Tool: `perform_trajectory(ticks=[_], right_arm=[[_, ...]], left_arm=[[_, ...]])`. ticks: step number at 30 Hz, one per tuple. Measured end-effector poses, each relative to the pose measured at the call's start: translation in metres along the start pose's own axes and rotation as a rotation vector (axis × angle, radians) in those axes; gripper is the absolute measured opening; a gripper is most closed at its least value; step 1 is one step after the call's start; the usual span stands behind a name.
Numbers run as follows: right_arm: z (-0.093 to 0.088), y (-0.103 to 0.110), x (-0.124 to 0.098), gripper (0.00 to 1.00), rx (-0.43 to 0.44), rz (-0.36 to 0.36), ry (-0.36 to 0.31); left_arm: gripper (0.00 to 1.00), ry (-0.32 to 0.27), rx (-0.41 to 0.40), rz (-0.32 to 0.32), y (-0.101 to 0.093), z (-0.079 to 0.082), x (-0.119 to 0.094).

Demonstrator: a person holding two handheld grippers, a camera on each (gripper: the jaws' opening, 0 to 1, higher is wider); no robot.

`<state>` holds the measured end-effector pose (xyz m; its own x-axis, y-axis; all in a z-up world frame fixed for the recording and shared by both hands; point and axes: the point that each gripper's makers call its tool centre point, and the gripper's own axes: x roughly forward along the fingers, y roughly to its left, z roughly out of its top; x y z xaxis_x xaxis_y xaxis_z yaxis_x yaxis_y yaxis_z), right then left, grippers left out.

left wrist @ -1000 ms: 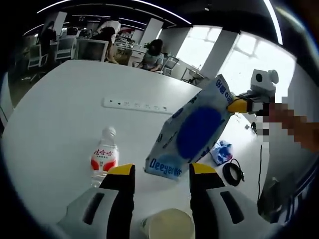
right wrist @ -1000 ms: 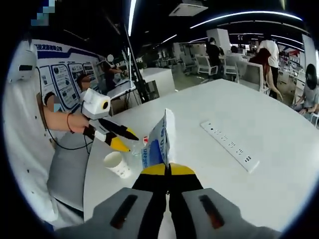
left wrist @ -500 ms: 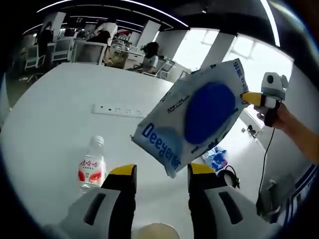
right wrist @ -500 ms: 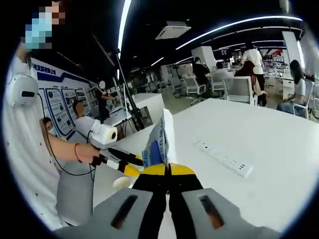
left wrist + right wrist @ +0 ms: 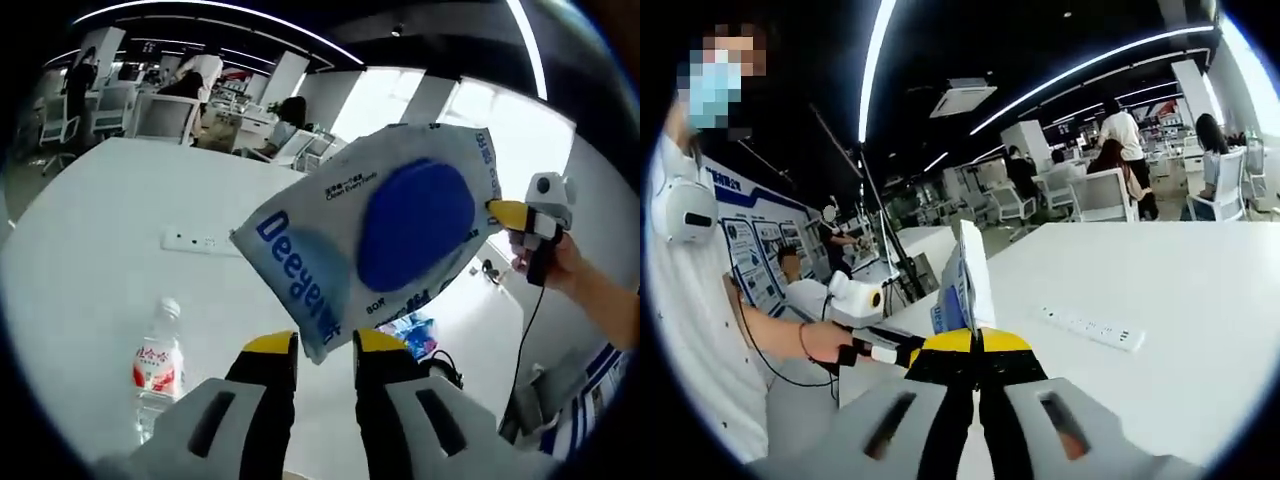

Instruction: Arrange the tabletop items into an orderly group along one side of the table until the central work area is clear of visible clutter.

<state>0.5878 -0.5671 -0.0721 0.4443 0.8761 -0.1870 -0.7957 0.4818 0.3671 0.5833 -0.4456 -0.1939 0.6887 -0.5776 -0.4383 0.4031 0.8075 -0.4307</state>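
Note:
A white and blue wipes pack (image 5: 390,235) hangs in the air above the white table (image 5: 90,220). My right gripper (image 5: 977,338) is shut on the pack's (image 5: 965,285) edge, and shows in the left gripper view pinching its far corner (image 5: 503,212). My left gripper (image 5: 325,345) is open with a narrow gap, and the pack's lower corner dips between its yellow fingertips (image 5: 272,346). From the right gripper view the left gripper (image 5: 890,353) reaches in from the left, just under the pack. A water bottle (image 5: 155,365) with a red label lies on the table, left of my left jaws.
A white power strip (image 5: 195,242) (image 5: 1090,328) lies across the table's middle. Beyond the table edge, a blue bag (image 5: 405,330) and a black cable (image 5: 440,362) lie on the floor. A person in a white shirt (image 5: 690,330) stands at the left. Chairs and people sit far behind.
The pack has been lifted off the table and swung toward my left gripper. My left jaws have narrowed around its lower corner. The paper cup has left the view.

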Motion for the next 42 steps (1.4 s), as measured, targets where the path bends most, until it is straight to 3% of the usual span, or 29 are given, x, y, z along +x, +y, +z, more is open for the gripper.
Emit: perform_trajectory(ticks=[6,15,23,30,31,34,42], right_arm=[[-0.007,-0.007,-0.013,0.00,0.041,-0.036,-0.040],[-0.017,-0.013,-0.026,0.00,0.118,-0.097,-0.098],[-0.045,-0.015,-0.027,0.00,0.225,-0.189,-0.109],[-0.068,-0.019,-0.022,0.00,0.261,-0.304,-0.077],[-0.075,-0.025,-0.023,0.00,0.269,-0.348,-0.059],[-0.089,-0.029,-0.020,0.00,0.356,-0.377,-0.056],[-0.124,-0.043,-0.016,0.00,0.383,-0.472,0.017]], left_arm=[[0.05,-0.010,0.000,0.000,-0.001,0.006,-0.001],[0.00,0.014,0.038,-0.009,-0.012,0.006,0.000],[0.00,0.112,0.074,0.011,-0.006,-0.001,-0.005],[0.00,0.193,0.101,0.041,0.003,-0.013,-0.004],[0.00,0.206,0.098,0.039,0.004,-0.016,-0.004],[0.00,0.238,0.105,0.053,0.009,-0.022,-0.002],[0.00,0.320,0.117,0.068,0.020,-0.041,0.009]])
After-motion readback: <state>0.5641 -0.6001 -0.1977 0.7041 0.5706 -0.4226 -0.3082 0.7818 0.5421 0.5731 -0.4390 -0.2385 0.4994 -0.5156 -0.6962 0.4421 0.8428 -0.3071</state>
